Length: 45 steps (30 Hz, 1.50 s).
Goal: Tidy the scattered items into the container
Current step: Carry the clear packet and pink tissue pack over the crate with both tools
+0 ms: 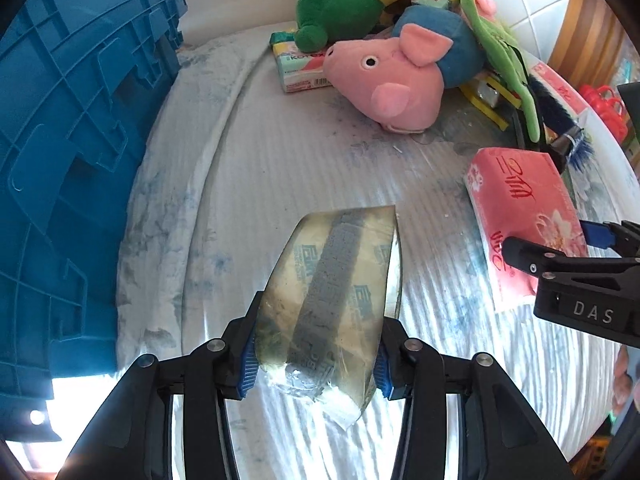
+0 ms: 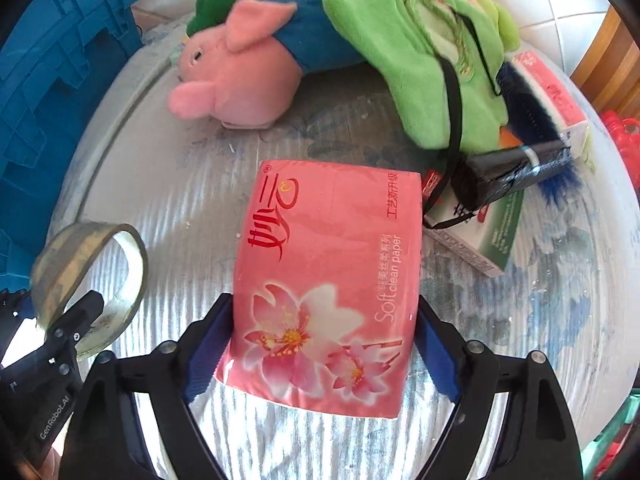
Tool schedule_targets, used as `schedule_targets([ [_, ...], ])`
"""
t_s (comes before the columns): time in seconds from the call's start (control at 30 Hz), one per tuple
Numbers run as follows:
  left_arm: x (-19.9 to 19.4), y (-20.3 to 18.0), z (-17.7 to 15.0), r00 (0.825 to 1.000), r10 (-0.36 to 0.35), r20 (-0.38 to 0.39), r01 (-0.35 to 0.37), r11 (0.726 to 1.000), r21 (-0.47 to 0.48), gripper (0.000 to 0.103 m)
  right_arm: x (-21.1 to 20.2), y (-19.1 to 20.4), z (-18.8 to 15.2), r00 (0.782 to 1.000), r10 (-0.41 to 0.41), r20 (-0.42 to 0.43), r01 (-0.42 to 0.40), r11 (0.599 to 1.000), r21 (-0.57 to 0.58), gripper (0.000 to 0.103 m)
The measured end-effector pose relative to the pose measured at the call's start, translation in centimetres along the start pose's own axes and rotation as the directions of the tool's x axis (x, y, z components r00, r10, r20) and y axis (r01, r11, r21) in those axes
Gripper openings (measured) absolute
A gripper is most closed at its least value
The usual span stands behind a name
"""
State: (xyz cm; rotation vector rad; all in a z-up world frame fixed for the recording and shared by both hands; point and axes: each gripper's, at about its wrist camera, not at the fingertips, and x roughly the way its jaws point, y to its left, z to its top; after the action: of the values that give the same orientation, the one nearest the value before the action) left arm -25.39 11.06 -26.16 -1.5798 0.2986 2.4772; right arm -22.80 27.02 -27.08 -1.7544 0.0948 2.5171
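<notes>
Between right gripper fingers, pink tissue pack, lengthwise forward

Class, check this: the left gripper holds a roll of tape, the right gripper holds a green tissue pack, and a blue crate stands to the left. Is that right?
Not quite. The tissue pack in the right gripper is pink, not green, as the right wrist view shows. The rest stands: the left gripper holds the roll of tape, and the blue crate stands to the left.
</notes>
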Motion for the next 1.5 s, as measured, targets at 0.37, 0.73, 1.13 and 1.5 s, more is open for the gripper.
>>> schedule_targets([
  [0.37,-3.7,0.5,2.7,0.994,0.009,0.112,-0.008,1.0,-0.012,0.032,-6.0,-0.7,2.9,0.986,0.018,0.166,-0.018,1.0,-0.006,0.084],
  [0.73,-12.0,1.0,5.8,0.944,0.031,0.328,-0.015,0.999,-0.051,0.032,-13.9,0.4,4.8,0.924,0.025,0.38,-0.005,0.999,-0.054,0.084],
  [1.13,-22.1,5.7,8.4,0.829,0.123,0.545,-0.052,0.988,-0.144,0.032,-22.6,5.5,7.9,0.82,0.113,0.562,-0.026,0.986,-0.162,0.084],
  [1.5,-26.7,16.3,6.9,0.765,0.292,0.573,-0.124,0.942,-0.313,0.032,-26.6,16.2,10.3,0.749,0.263,0.608,-0.071,0.944,-0.322,0.084],
])
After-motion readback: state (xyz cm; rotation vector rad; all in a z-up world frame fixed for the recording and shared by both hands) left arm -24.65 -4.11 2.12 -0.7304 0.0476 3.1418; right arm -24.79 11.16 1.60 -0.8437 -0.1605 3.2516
